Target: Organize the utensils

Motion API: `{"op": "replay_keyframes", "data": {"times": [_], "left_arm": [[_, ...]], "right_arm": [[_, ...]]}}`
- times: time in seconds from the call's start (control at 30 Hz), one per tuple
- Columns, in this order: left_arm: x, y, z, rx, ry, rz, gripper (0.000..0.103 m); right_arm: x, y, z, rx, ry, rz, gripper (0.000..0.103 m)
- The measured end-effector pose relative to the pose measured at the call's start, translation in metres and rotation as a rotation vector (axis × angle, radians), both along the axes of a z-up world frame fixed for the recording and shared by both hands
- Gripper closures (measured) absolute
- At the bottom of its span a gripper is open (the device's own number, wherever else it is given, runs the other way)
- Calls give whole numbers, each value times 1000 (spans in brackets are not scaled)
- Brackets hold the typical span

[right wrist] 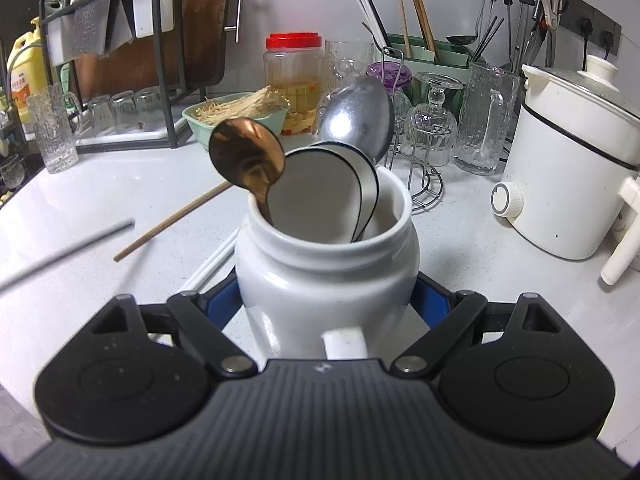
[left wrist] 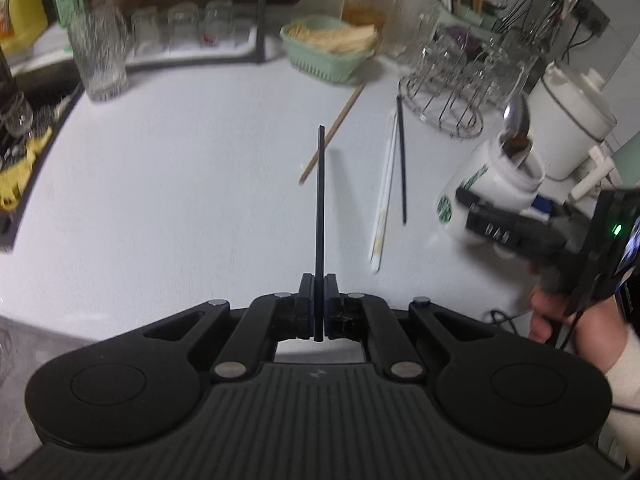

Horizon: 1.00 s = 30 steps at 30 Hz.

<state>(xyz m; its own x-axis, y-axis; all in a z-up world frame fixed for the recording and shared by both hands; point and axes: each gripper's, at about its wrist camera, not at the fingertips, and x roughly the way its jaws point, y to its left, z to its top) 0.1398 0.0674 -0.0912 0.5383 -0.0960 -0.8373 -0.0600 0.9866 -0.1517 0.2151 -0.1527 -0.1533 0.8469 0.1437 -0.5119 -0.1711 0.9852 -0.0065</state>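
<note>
Left gripper [left wrist: 319,300] clamped on a black chopstick [left wrist: 320,216] raised over the white counter [left wrist: 180,184], right gripper [right wrist: 328,304] hugging a white jar [right wrist: 326,280] of spoons [right wrist: 248,156], with wooden [left wrist: 332,136], white [left wrist: 382,196] and black [left wrist: 401,160] chopsticks lying loose between.

Dim, cool indoor light, fisheye views.
Edges bend and darken; far shelf blurs; glare on the steel spoon [right wrist: 357,114].

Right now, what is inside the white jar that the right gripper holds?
The white jar holds a copper spoon, a steel spoon and two white spoons with dark rims, bowls up. Their handles are hidden inside.
</note>
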Motion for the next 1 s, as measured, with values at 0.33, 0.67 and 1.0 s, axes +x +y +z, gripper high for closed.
{"op": "replay_keyframes", "data": {"times": [0.33, 0.67, 1.0], "left_arm": [[23, -36, 53, 9, -25, -86, 98], [26, -55, 104, -25, 135, -271, 98], [41, -68, 168, -63, 222, -381, 98]], "right_arm": [[-1, -4, -3, 20, -9, 21, 12], [1, -5, -5, -13, -10, 70, 12], [1, -5, -6, -23, -16, 79, 12]]}}
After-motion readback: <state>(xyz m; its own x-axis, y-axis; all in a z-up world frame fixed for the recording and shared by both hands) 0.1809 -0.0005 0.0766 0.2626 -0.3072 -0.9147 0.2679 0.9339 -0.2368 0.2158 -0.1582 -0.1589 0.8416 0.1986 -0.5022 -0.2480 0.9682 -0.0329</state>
